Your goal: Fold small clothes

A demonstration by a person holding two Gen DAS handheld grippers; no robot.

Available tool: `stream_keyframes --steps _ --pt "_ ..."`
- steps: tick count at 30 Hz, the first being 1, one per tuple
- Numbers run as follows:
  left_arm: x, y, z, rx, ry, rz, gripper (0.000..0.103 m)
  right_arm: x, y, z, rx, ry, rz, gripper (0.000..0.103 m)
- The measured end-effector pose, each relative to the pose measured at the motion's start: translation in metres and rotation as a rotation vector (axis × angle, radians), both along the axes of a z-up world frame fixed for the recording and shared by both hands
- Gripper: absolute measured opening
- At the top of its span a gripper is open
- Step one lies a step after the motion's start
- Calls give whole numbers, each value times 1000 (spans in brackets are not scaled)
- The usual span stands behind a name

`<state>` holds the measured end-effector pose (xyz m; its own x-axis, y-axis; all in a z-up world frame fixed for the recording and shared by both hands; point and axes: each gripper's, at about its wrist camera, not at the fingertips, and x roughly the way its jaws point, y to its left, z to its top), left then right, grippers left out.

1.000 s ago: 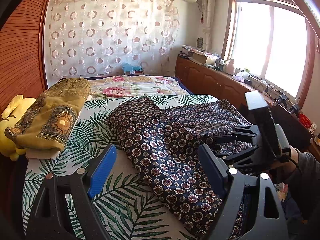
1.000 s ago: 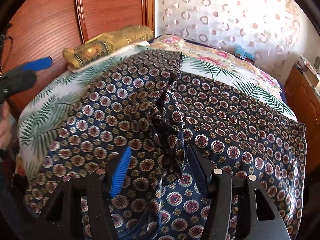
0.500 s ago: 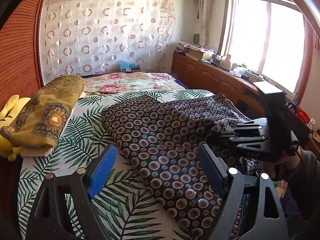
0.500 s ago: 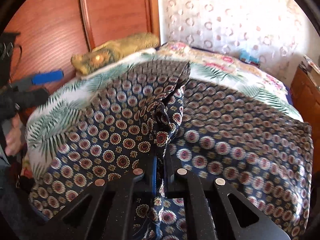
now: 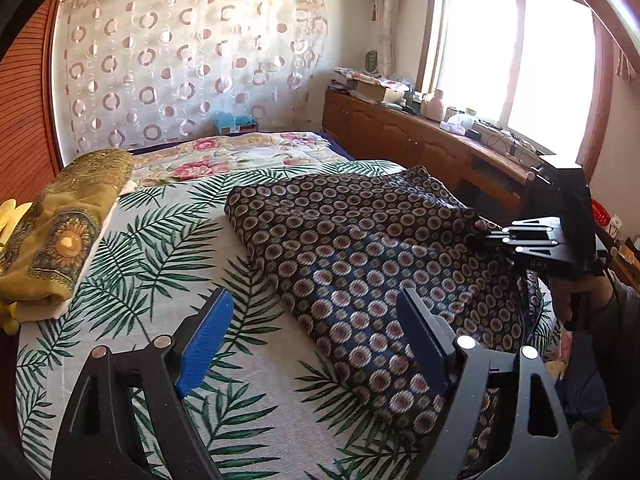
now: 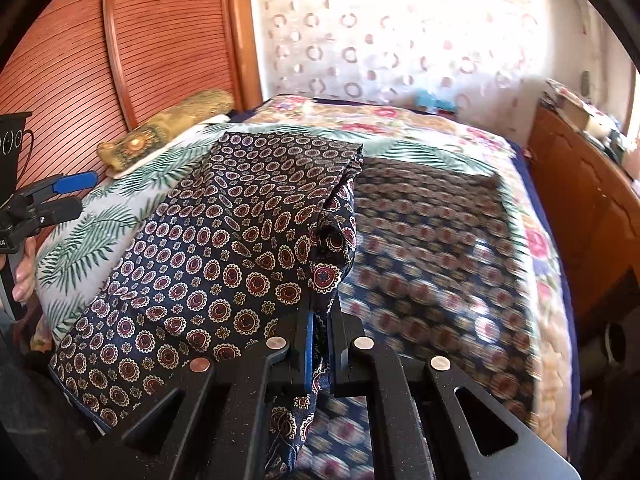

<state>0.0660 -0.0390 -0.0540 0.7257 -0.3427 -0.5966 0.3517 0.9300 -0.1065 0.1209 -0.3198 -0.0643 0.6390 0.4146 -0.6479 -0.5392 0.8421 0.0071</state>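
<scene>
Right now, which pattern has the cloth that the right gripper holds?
Dark navy cloth with small round red-and-cream medallions; the right wrist view shows it best.

Left gripper (image 5: 312,344) jaws wide apart; right gripper (image 6: 320,344) jaws clamped together, raised.

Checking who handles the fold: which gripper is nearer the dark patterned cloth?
Right. The right gripper is shut on the cloth; the left gripper hangs open above its edge.

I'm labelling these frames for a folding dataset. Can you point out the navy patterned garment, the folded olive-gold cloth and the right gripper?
navy patterned garment (image 5: 360,248): left wrist view, middle of its flat top layer.
folded olive-gold cloth (image 5: 60,232): left wrist view, by its sunflower motif.
right gripper (image 6: 320,344): right wrist view, between the fingertips pinching fabric.
</scene>
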Motion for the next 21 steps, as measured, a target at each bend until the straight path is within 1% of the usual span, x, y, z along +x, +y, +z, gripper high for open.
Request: stream_keyframes --steps 5,8,11,14,15,16,19,21 --pt "0 -12 -3 7 13 -27 84 -22 -34 24 9 -41 -65 4" --pt "0 -16 -5 11 22 -41 84 -32 -47 31 -4 -66 -115 4" --pt "2 -20 -7 9 31 -52 84 -39 -62 30 -15 -65 -161 4" --pt "6 -23 -10 4 43 -63 84 -42 -74 24 -32 -31 -195 5" --pt "8 -25 -11 4 49 -67 84 -43 -74 18 -30 -4 -193 5" --pt "10 -26 -13 5 54 -68 84 -43 -71 15 -38 3 -193 5" --pt "18 -29 -17 6 68 -66 84 -50 -65 12 -62 -6 -202 5" --pt "24 -29 -18 1 78 -71 84 -54 -65 15 -42 -12 -207 5"
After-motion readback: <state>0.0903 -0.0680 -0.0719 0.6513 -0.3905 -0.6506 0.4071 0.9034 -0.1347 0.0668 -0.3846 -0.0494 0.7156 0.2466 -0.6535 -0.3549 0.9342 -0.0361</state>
